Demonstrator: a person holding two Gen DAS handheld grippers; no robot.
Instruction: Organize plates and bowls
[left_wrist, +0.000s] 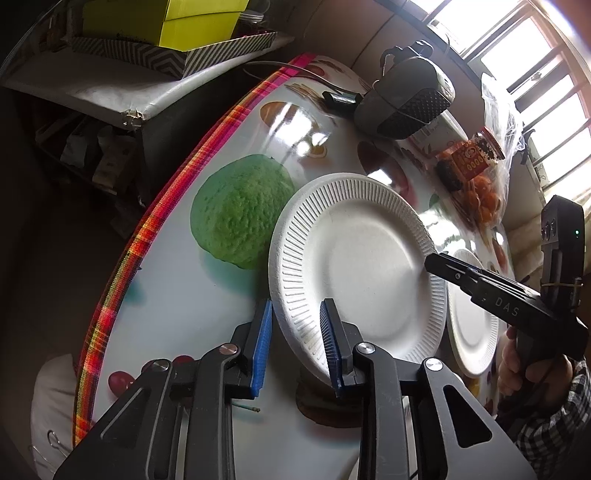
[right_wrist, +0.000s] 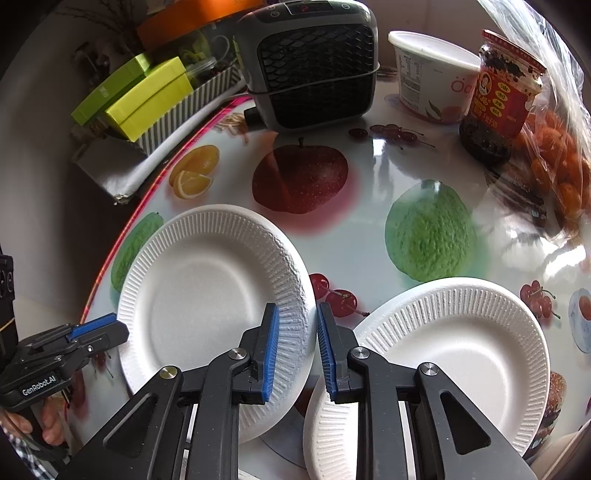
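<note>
Sitting on the fruit-print table (right_wrist: 369, 243), tipped up a bit, is the first plate (right_wrist: 207, 295). The left gripper (left_wrist: 295, 332) has its blue pads pinching that plate's left rim, and the right gripper (right_wrist: 297, 347) is clamped on its right rim, one pad on each side. The second plate (right_wrist: 454, 350) lies just to the right, its edge tucked under the first one.

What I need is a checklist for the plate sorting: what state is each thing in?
Gripped plate: right way up, rim pinched on opposite sides.
Second plate: right way up, untouched.
Left gripper: shut on gripped plate.
Right gripper: shut on gripped plate.
Jar: lid on.
Tub: lid on.
Heater: display lit.
</note>
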